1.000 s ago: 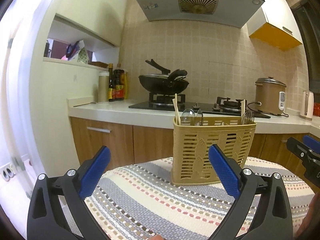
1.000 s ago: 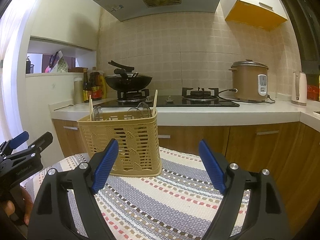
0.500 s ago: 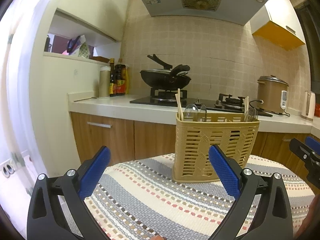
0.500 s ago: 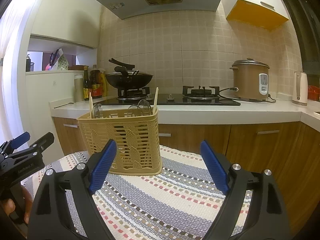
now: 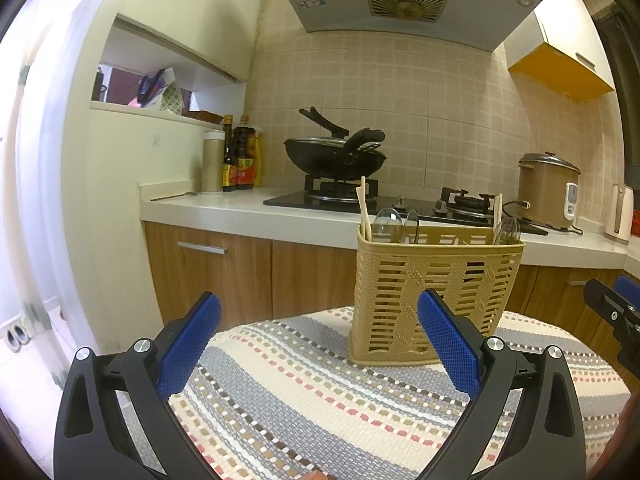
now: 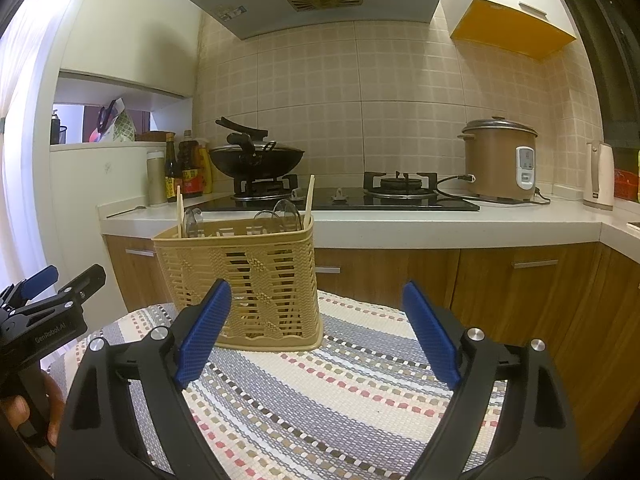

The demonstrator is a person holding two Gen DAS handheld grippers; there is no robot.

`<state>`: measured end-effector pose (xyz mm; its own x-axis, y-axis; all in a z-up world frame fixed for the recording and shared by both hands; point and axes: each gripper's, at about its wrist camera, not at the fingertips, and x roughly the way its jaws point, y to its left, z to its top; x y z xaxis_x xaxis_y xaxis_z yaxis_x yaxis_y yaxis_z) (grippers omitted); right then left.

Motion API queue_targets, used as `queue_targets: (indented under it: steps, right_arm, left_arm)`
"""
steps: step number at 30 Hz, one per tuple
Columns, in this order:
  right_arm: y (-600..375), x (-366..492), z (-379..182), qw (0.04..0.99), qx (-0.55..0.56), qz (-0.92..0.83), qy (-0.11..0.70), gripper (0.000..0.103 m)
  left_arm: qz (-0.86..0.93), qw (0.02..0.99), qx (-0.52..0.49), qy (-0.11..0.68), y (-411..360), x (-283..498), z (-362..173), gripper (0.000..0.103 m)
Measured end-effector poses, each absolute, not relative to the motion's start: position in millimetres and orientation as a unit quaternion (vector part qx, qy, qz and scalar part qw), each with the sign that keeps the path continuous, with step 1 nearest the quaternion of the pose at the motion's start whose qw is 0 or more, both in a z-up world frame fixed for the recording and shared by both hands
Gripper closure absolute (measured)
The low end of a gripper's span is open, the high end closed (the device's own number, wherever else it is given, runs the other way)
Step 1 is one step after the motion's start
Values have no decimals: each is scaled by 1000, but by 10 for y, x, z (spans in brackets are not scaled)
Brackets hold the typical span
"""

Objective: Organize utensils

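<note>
Blue-padded fingers of left gripper (image 5: 318, 344) spread wide, nothing between pads, over striped woven cloth (image 5: 320, 392). Right gripper (image 6: 316, 334) likewise released; jaws have just been opening a little further, only bare cloth between them. Both point forward, slightly down.

Beige plastic utensil basket (image 5: 434, 296) stands upright on the cloth just past the fingertips: behind the left gripper's right finger (image 5: 448, 344), behind the right gripper's left finger (image 6: 204, 332), not touched by either. Inside it: wooden chopsticks (image 5: 365, 212) at both ends, clear spoons (image 5: 386, 220) upright between them.

Left gripper's tips also show at left edge of right wrist view, a hand (image 6: 24, 412) on its handle.

Farther beyond fingers: white counter (image 6: 440, 226) over wooden cabinets, black wok (image 6: 256, 160) on gas hob, sauce bottles (image 5: 238, 156), brown rice cooker (image 6: 500, 160), range hood (image 5: 400, 0) overhead.
</note>
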<state>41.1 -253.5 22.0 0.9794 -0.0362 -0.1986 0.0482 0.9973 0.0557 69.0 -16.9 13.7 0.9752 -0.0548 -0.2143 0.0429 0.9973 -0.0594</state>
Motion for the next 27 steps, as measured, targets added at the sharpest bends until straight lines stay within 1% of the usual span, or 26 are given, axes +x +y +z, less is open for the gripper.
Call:
queue_targets:
  steps: [14,27]
  right_arm:
    - [-2556,407,212,994,35,-22,99,20]
    - [-2592,408,206,993,50,-23,105,17]
  left_arm:
    - [-26,993,-22,113,-185,693,143,8]
    - [-25,992,-23,118,-177,699,136,8]
